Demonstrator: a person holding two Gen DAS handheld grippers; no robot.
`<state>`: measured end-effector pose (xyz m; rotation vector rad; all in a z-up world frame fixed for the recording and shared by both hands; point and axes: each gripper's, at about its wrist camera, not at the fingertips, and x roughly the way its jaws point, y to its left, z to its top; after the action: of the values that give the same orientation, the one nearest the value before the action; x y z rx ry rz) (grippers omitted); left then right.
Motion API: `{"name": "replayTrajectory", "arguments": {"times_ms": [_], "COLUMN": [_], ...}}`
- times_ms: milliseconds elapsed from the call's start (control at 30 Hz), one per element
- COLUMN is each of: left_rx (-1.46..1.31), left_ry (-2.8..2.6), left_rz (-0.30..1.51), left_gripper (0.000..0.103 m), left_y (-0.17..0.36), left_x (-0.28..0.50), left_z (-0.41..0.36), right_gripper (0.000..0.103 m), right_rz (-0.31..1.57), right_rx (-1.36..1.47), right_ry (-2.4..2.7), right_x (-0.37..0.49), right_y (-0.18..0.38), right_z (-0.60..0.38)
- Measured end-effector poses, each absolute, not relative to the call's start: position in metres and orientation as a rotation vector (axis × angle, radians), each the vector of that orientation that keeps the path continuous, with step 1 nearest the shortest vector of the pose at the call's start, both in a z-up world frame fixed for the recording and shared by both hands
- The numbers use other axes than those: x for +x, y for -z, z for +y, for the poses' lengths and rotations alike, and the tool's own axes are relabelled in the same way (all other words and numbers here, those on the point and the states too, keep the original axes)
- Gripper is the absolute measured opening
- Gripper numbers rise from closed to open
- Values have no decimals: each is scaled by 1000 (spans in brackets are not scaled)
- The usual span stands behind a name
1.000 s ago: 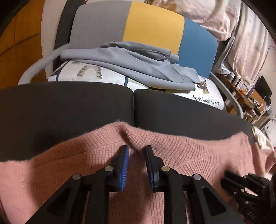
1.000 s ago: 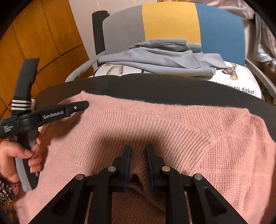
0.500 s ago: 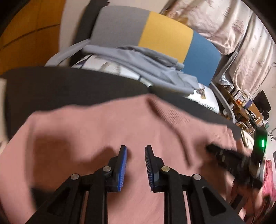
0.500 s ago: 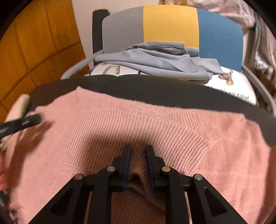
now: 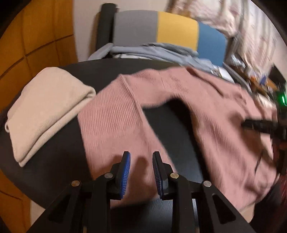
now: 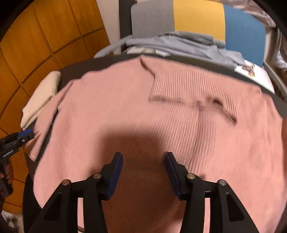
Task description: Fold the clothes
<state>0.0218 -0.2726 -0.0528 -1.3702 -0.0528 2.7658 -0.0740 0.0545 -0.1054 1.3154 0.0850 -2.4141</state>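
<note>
Both our hand-held grippers, left (image 5: 140, 165) and right (image 6: 143, 169), hover spread and empty over the pink sweater (image 6: 161, 125) on the desk (image 5: 53, 152); its sleeve (image 5: 114, 114), ahead of the left one, wants folding inward.

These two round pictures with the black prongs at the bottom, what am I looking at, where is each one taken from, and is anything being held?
Each picture comes from a wide-angle camera mounted on a hand-held two-finger gripper; a person carries one in each hand. The prongs are the fingers. One view looks along the left gripper, the other along the right gripper. Both hover open over a pink knitted sweater spread on a dark table, and neither holds anything. A folded beige cloth lies beside the sweater. Behind the table stands a grey, yellow and blue chair piled with grey clothing. The pictures are blurred.
</note>
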Motion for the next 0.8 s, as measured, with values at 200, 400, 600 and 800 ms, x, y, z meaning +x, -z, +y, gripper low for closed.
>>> {"name": "replayTrajectory", "arguments": {"times_ms": [200, 400, 600, 800], "left_rx": [-1258, -1265, -1228, -1284], "left_ry": [-2673, -2658, -2670, -2713], "left_rz": [64, 177, 211, 105], "left_gripper": [26, 27, 20, 8], "left_y": [51, 68, 72, 57], "left_x": [44, 42, 42, 30], "left_z": [-257, -248, -246, -264], "right_gripper": [65, 67, 67, 67], "right_rz": [157, 164, 154, 159], "right_rx": [1303, 1307, 1310, 1319], "right_ry": [2441, 2465, 2471, 2473], "right_x": [-73, -75, -73, -72], "right_y": [113, 114, 114, 113], "right_z": [45, 42, 41, 40]}}
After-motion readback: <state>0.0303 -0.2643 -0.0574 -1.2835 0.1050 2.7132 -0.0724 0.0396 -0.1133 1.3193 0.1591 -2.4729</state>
